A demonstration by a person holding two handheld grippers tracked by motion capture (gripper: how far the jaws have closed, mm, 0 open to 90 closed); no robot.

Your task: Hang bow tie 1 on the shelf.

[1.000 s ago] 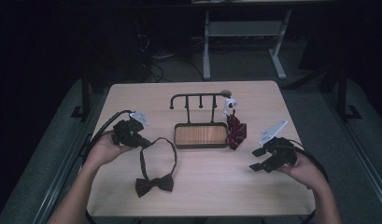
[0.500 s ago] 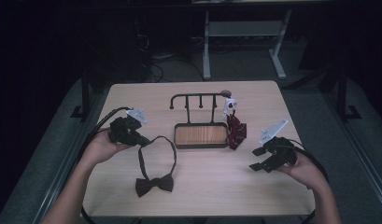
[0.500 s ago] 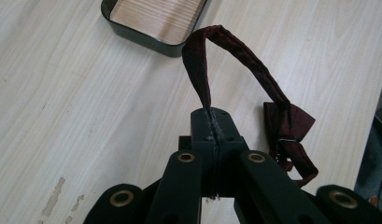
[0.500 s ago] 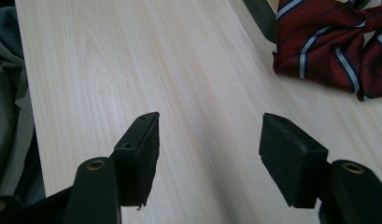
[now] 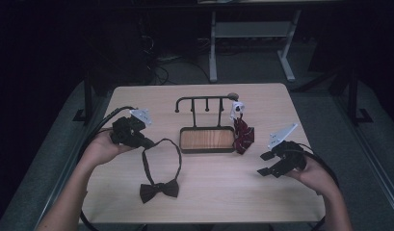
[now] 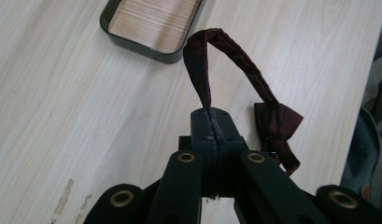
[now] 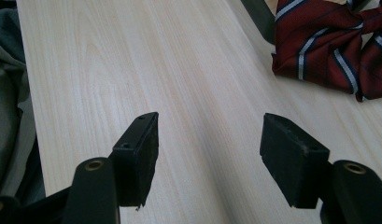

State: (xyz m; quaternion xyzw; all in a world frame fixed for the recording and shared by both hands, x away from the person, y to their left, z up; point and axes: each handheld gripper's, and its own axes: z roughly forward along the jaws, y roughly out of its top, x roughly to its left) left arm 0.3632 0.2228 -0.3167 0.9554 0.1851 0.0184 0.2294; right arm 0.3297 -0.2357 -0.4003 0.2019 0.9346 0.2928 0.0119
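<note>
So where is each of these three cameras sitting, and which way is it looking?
High view: above the person's side, looking forward and down on the table; both forearms, left tongs, right tongs.
Left gripper view: rides the left tongs, shut on the dark bow tie's strap, tray beyond.
Right gripper view: rides the right tongs, open over bare wood, striped bow tie ahead.
Shared: the high and left gripper views both show the dark bow tie and tray.

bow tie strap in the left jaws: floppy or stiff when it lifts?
Probably floppy: the strap arches limply from the shut left gripper down to the bow, which lies on the table. Likely light, since a thin pinch holds it. The bow would probably dangle and swing once clear, so the hang rack may need a slow approach.
</note>
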